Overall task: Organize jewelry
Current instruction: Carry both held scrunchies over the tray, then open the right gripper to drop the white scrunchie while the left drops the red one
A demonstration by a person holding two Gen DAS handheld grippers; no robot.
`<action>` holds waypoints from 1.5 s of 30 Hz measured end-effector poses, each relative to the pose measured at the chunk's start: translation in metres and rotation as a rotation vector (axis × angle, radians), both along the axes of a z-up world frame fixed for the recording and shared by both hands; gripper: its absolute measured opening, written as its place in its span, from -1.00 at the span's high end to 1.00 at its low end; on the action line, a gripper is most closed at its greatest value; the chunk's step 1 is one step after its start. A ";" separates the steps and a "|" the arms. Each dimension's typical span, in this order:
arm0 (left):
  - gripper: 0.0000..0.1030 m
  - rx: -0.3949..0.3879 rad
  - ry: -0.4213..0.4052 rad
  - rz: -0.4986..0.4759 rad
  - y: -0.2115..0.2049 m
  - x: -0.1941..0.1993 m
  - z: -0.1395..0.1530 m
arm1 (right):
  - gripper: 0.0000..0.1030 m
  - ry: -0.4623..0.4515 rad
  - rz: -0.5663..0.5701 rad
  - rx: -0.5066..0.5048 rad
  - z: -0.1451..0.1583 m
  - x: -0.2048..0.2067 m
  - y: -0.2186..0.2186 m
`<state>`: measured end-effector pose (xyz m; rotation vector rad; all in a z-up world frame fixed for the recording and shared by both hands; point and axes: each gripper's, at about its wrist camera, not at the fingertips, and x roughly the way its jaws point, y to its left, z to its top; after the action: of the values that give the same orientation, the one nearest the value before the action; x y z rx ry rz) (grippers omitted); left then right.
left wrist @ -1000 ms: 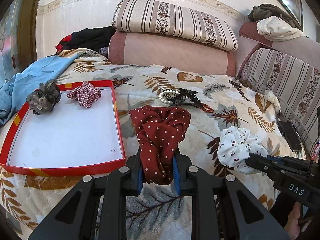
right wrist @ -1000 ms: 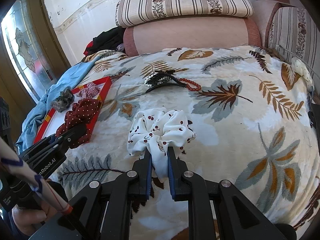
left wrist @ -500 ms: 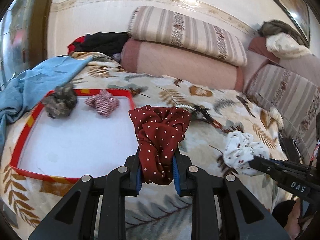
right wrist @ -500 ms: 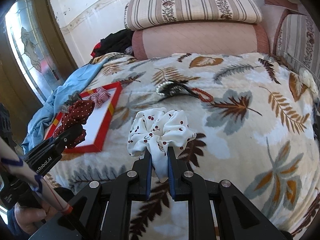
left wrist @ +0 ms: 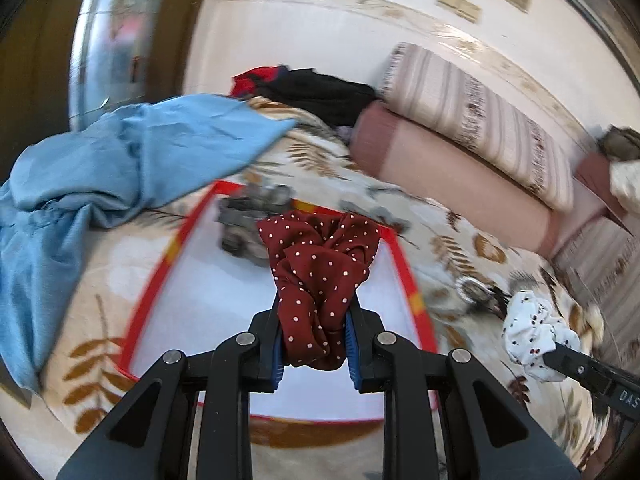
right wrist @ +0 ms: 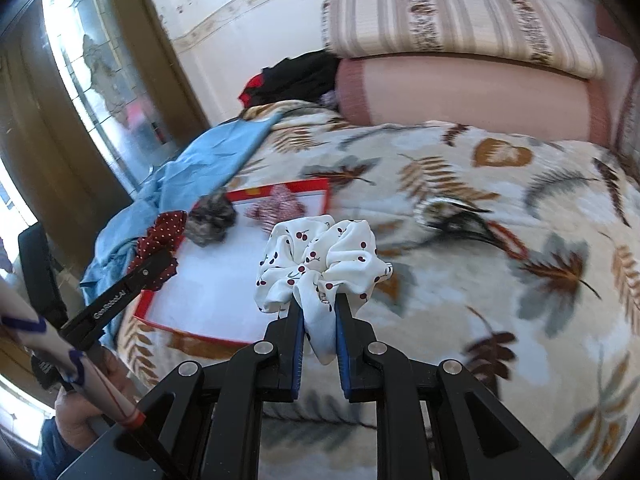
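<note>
pinching dotted scrunchie [left wrist: 320,276] between left gripper [left wrist: 316,344] fingers, above tray [left wrist: 148,304].

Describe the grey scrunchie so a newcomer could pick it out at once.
Find the red-rimmed tray on the leaf-print bedspread. Near its far edge lie two scrunchies; the grey scrunchie is the dark, crumpled one nearer the blue cloth, unlike the red checked scrunchie.

left gripper [left wrist: 315,344] clamping maroon scrunchie [left wrist: 320,276], red tray [left wrist: 152,300]

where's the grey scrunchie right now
The grey scrunchie lies at the far left corner of the red-rimmed tray, beside the plaid scrunchie.
</note>
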<state>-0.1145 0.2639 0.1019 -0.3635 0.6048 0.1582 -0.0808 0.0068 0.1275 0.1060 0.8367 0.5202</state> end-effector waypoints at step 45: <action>-0.07 -0.074 0.192 0.063 0.064 0.062 -0.049 | 0.10 0.169 0.091 -0.051 -0.068 0.107 0.130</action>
<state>-0.0529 0.3282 0.0531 -0.4421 0.7906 0.2329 0.0260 0.1364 0.0592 0.0657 1.0228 0.5806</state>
